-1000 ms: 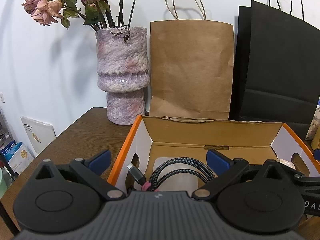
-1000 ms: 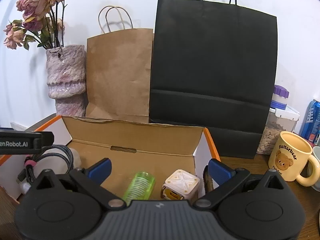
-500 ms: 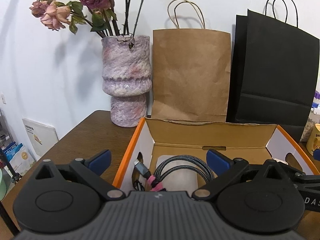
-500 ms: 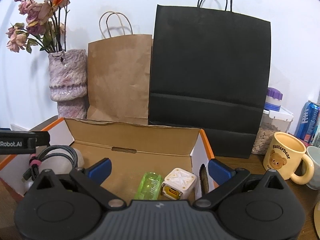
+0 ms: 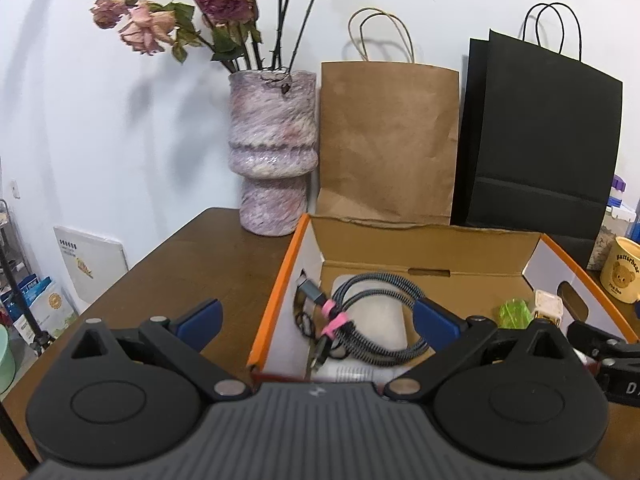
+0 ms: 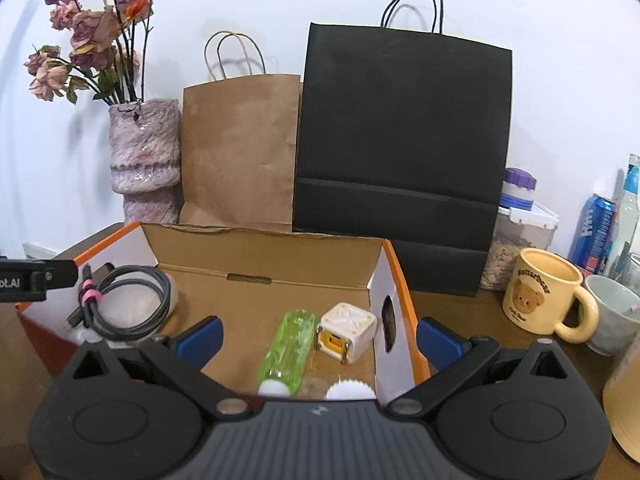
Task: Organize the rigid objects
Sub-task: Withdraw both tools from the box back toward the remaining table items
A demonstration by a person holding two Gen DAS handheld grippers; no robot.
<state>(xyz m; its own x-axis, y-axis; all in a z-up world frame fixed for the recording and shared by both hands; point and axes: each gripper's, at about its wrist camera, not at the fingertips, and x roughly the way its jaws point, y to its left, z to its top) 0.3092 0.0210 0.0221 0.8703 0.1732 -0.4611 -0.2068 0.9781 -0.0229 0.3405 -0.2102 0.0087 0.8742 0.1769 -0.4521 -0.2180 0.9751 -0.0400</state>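
Both the left gripper (image 5: 318, 318) and the right gripper (image 6: 319, 336) hang with fingers spread wide and empty over the open cardboard box (image 6: 264, 254) on the counter (image 5: 192, 256). Inside, a coiled braided cable (image 5: 376, 320) lies on a white pad at the left end; a green bottle (image 6: 288, 350) and a white cube (image 6: 347, 332) lie side by side at the right end.

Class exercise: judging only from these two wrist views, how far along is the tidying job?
Done: the braided cable, green bottle and white cube lie inside the box. In hand: nothing; both grippers' jaws are open. Possibly left: the bear mug on the table.
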